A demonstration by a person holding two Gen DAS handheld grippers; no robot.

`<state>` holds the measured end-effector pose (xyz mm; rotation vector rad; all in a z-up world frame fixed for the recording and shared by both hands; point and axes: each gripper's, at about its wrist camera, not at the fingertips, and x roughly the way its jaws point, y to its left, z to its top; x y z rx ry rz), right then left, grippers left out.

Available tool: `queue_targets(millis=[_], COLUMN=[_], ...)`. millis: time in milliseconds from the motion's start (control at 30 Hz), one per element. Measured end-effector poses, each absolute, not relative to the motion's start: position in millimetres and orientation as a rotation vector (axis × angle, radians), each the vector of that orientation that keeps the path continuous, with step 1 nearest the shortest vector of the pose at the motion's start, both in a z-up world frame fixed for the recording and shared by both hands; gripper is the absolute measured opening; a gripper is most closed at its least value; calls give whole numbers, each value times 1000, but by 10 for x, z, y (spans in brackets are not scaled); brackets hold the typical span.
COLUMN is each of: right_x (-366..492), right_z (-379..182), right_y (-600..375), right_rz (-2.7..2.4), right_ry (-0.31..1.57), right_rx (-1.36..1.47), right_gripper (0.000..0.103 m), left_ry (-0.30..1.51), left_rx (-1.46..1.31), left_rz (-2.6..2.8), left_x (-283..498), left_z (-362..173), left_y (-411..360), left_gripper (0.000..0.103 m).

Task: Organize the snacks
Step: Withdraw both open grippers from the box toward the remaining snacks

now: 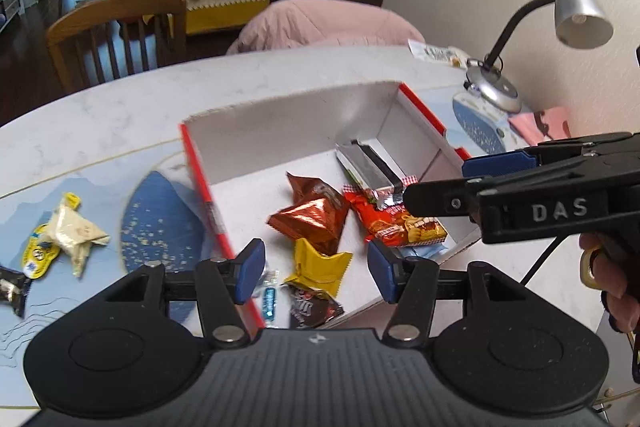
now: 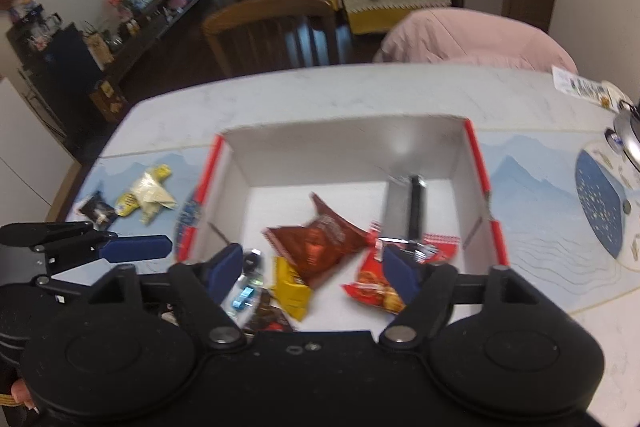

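A white box with red rims (image 1: pixel 288 115) (image 2: pixel 340 155) stands on the table. Inside lie a brown foil packet (image 1: pixel 310 215) (image 2: pixel 320 239), a red snack bag (image 1: pixel 400 223) (image 2: pixel 376 287), a yellow packet (image 1: pixel 316 267) (image 2: pixel 290 287), a silver bar (image 1: pixel 370 167) (image 2: pixel 404 211), a dark packet (image 1: pixel 312 309) and a clear blue candy (image 1: pixel 269 297) (image 2: pixel 244 293). Outside to the left lie a cream packet (image 1: pixel 74 233) (image 2: pixel 150 193), a yellow packet (image 1: pixel 38 253) and a dark packet (image 1: pixel 12 289) (image 2: pixel 96 211). My left gripper (image 1: pixel 314 267) is open and empty over the box's near edge. My right gripper (image 2: pixel 312 269) is open and empty above the box.
A silver desk lamp (image 1: pixel 576 15) stands at the right on a blue patterned mat (image 1: pixel 476 123). A pink paper (image 1: pixel 544 123) lies beside it. A wooden chair (image 1: pixel 120 31) and a pink-covered seat (image 1: pixel 328 25) stand behind the table.
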<state>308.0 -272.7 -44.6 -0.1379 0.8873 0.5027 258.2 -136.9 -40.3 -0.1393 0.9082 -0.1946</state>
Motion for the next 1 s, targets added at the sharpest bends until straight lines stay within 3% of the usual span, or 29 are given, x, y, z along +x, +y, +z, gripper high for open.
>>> queue_targets(millis=[167, 233, 300, 400, 733, 1000], right_x=[2903, 2840, 2778, 2701, 2521, 2510], right_z=[-370, -360, -362, -376, -500, -719], right_y=[-2463, -2340, -2221, -2031, -1362, -820], right_rz=[555, 577, 595, 619, 704, 776], right_ry=[858, 848, 843, 835, 827, 825], right_rx=[-153, -162, -167, -171, -206, -282], right_gripper=[81, 81, 82, 91, 101, 102], left_ry=[871, 856, 841, 833, 816, 832], left_rx=[-164, -172, -181, -202, -279, -388], left_rz=[-165, -143, -123, -102, -5, 125], left_x=[2392, 2318, 2237, 2136, 1833, 1737], left_z=[-299, -271, -251, -246, -314, -541], left_y=[-1077, -941, -792, -566, 222, 919], left_gripper=[57, 65, 66, 67, 74, 75])
